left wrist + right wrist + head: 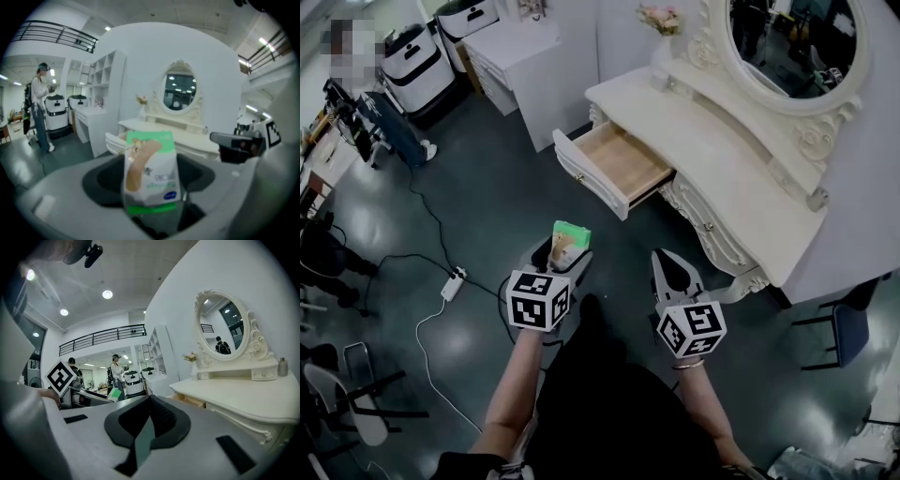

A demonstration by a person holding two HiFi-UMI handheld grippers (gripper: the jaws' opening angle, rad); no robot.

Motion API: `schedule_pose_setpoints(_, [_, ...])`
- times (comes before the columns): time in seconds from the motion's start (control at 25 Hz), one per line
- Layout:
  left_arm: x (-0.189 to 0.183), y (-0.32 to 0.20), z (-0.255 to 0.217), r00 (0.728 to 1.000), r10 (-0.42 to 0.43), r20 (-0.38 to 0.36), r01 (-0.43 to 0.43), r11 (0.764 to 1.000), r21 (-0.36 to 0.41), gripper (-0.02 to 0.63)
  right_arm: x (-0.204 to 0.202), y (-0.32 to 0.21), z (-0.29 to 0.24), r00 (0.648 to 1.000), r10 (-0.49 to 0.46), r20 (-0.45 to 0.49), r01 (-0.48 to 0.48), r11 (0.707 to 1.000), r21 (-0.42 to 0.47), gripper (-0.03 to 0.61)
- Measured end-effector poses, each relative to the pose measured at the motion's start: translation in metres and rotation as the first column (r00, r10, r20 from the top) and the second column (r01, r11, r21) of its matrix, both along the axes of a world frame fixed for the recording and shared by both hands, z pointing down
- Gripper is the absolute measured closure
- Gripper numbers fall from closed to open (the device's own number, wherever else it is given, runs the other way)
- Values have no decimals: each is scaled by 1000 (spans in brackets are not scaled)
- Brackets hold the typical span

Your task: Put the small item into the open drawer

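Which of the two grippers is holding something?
The left gripper, shut on a green-and-white packet; the right gripper is shut with nothing between its jaws.

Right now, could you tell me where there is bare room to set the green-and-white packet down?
The open wood-lined drawer looks bare behind its white front. The white dressing table top is mostly bare below the oval mirror; pink flowers crowd its far corner.

Both arms out in front of me, side by side, marker cubes facing up. My left gripper (565, 253) is clamped on the bottom of a small packet (571, 233); my right gripper (671, 262) is pinched closed on nothing, tips touching.
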State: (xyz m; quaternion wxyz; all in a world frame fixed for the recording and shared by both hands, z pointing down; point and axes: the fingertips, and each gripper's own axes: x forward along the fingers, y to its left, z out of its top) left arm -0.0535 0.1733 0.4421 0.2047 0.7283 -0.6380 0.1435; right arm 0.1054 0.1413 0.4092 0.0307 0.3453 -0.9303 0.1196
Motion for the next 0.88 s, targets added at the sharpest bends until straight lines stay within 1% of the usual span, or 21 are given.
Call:
schedule_pose_setpoints(0.16, [-7,-23,1,1000,3,-5,-3,1000,2,264,-3,-21,3,1000,19,4,-19,1000,-5,574])
schedule_pose_setpoints(0.4, [-19,-75,8,999,45,-11,-45,999,-1,264,-19,-60,10,999,34,-12,-34,999,-9,574])
schedule_pose_setpoints(0.64, [-44,-137,6,997,78,-10,-77,997,6,265,-46,-117,10,998,55,-22,-55,998,-10,574])
schedule_pose_setpoints(0.88, [-72,-195,5,993,116,-11,-116,993,-4,264,-73,-166,8,995,90,-33,-91,996,-19,574])
